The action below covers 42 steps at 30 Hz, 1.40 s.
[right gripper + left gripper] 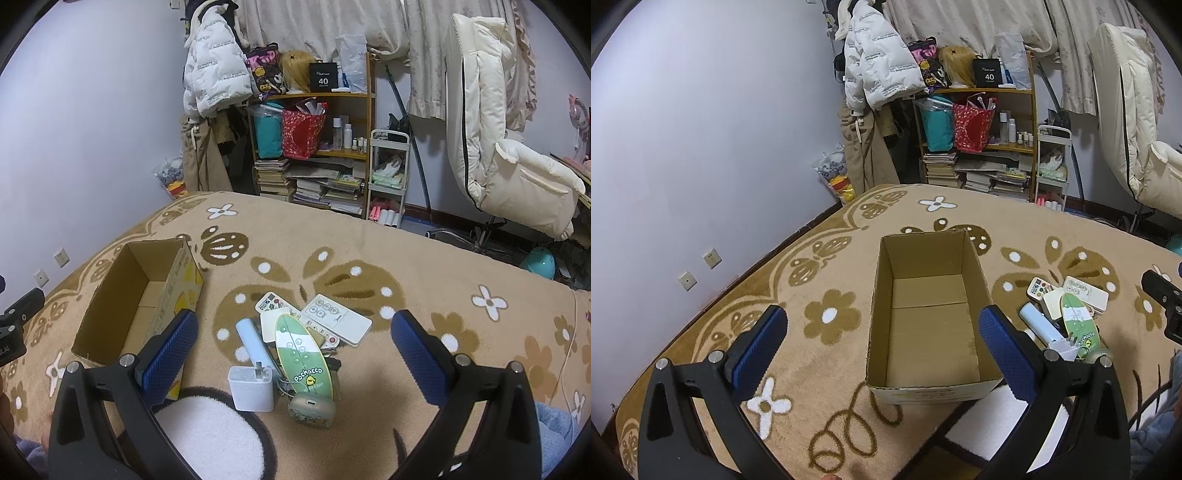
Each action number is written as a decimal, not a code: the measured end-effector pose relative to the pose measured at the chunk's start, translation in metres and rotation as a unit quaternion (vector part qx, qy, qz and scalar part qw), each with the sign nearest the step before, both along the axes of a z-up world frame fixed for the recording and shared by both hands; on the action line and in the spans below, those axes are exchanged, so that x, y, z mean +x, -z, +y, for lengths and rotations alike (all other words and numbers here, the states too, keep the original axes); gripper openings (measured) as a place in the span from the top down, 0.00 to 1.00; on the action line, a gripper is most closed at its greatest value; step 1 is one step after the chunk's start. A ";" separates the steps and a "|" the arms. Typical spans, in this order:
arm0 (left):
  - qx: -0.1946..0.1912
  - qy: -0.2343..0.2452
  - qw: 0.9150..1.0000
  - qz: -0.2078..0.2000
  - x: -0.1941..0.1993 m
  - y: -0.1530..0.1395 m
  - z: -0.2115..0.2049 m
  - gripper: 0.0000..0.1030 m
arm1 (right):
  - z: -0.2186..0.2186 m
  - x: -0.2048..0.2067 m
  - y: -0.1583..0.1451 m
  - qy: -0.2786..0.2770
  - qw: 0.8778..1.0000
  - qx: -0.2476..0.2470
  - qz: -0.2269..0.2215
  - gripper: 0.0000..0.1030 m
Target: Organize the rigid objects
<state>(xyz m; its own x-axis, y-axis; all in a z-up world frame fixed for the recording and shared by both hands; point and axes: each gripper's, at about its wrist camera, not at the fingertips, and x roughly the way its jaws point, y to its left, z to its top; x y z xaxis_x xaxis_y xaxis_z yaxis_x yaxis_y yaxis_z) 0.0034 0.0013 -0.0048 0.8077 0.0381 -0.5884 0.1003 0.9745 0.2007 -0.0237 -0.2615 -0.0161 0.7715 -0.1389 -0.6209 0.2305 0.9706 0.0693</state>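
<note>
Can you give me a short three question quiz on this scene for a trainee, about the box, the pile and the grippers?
1. True or false: the cardboard box already holds some items.
2. Multiple choice: in the right wrist view, the pile of items lies (A) inside the box, (B) on the carpet to the right of the box, (C) on the shelf.
3. Fill in: the jaws of the left gripper and the right gripper are both ____.

Key: 1 false, the box is empty. 2 B. 3 open, holding nothing.
</note>
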 end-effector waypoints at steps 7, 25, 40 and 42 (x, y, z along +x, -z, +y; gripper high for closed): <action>0.002 0.001 1.000 0.002 0.002 0.001 0.001 0.00 | 0.000 0.000 0.000 0.001 1.000 -0.001 0.000 0.00; 0.007 0.002 1.000 -0.001 0.000 0.001 0.000 0.00 | -0.001 0.000 0.000 0.000 1.000 -0.001 0.002 0.00; 0.009 0.006 1.000 -0.001 -0.003 0.003 -0.003 0.00 | 0.000 0.001 0.001 0.001 1.000 -0.002 0.003 0.00; 0.010 0.006 1.000 -0.001 -0.003 0.003 -0.004 0.00 | -0.001 0.001 0.001 0.001 1.000 -0.002 0.002 0.00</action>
<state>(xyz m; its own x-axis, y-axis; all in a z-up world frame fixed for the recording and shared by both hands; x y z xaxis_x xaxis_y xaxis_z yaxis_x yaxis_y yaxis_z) 0.0001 -0.0024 -0.0083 0.8091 0.0401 -0.5863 0.1109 0.9693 0.2194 -0.0227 -0.2620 -0.0171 0.7683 -0.1422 -0.6241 0.2320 0.9706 0.0645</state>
